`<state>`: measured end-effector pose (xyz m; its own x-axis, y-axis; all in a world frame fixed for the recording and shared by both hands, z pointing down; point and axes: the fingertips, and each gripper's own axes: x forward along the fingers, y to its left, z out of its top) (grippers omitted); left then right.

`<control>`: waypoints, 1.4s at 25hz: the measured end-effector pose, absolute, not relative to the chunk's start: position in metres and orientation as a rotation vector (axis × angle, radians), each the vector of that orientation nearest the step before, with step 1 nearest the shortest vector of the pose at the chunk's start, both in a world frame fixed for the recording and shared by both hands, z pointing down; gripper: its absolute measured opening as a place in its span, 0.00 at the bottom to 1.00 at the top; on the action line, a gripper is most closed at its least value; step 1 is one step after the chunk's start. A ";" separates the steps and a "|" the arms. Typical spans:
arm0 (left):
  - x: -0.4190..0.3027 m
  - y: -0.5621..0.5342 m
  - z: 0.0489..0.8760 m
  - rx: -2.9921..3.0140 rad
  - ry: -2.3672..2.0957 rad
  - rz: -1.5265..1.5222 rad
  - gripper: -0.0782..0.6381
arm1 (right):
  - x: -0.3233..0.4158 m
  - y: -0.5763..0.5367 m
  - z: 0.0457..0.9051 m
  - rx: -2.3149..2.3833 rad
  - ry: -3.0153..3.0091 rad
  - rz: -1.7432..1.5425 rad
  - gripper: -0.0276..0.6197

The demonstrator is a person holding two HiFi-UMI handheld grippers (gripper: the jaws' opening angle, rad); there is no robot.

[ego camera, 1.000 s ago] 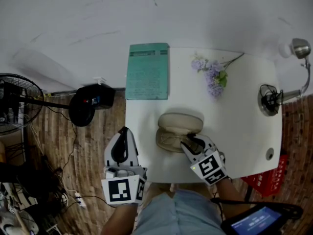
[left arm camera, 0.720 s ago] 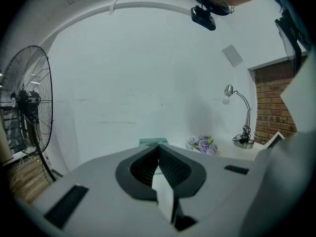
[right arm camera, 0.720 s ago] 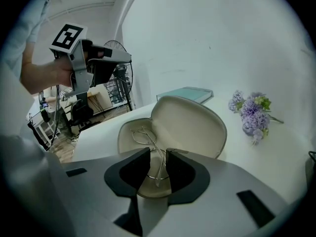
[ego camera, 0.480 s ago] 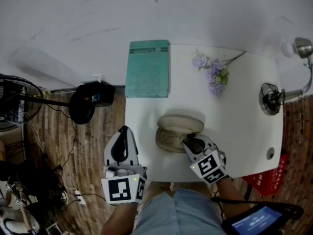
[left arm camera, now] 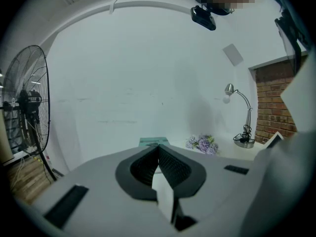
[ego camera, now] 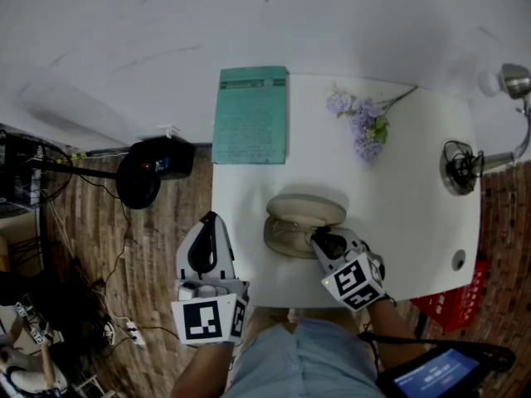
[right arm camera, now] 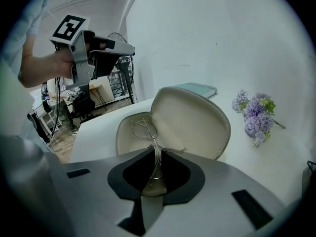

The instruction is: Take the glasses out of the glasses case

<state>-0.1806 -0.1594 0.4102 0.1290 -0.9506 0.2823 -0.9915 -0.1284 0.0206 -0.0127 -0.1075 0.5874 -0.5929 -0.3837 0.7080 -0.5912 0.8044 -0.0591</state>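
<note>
We've got the right gripper [right arm camera: 156, 153] with its jaws just closed in, now pinched on the thin wire frame of the glasses [right arm camera: 144, 128]. The glasses lie in the open glasses case [right arm camera: 197, 120], near the front edge of the white table [ego camera: 415, 189]. Left gripper [left arm camera: 158, 149]: jaws together, nothing between, held off the table's left side. Further back we see a teal book [ego camera: 250, 116] and purple flowers [ego camera: 361, 123].

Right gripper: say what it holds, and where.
The glasses, pinched by their thin metal frame; the right gripper has just been closing its jaws on it.

Thin metal-wire glasses [right arm camera: 156, 154], smooth matt case [right arm camera: 192, 117]
</note>
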 end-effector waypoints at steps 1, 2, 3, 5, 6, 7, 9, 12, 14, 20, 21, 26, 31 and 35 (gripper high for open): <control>-0.181 -0.159 0.410 2.198 -1.926 0.296 0.12 | -0.013 -0.107 0.587 0.713 -2.273 0.377 0.13; -0.181 -0.160 0.410 2.198 -1.926 0.297 0.12 | -0.012 -0.107 0.587 0.711 -2.272 0.376 0.13; -0.181 -0.160 0.410 2.197 -1.926 0.297 0.12 | -0.013 -0.107 0.587 0.708 -2.271 0.372 0.13; -0.182 -0.160 0.410 2.195 -1.928 0.297 0.12 | -0.013 -0.108 0.587 0.697 -2.268 0.347 0.13; -0.182 -0.160 0.410 2.195 -1.929 0.296 0.12 | -0.014 -0.109 0.586 0.690 -2.265 0.329 0.13; -0.182 -0.160 0.410 2.195 -1.928 0.297 0.12 | -0.014 -0.109 0.586 0.685 -2.259 0.317 0.13; -0.182 -0.160 0.411 2.195 -1.927 0.298 0.12 | -0.013 -0.107 0.588 0.676 -2.242 0.303 0.12; -0.182 -0.161 0.411 2.195 -1.925 0.298 0.12 | -0.014 -0.108 0.588 0.662 -2.232 0.286 0.12; -0.182 -0.161 0.411 2.195 -1.924 0.298 0.12 | -0.015 -0.108 0.588 0.653 -2.229 0.273 0.12; -0.184 -0.162 0.411 2.194 -1.925 0.297 0.12 | -0.014 -0.108 0.587 0.649 -2.225 0.284 0.12; -0.184 -0.162 0.411 2.192 -1.924 0.299 0.12 | -0.014 -0.108 0.587 0.646 -2.227 0.294 0.12; -0.186 -0.162 0.411 2.189 -1.926 0.296 0.12 | -0.016 -0.107 0.587 0.601 -2.202 0.310 0.12; -0.189 -0.162 0.411 2.181 -1.932 0.292 0.12 | -0.026 -0.112 0.577 0.554 -2.201 0.292 0.16; -0.193 -0.161 0.410 2.170 -1.942 0.284 0.12 | -0.029 -0.114 0.577 0.527 -2.181 0.279 0.16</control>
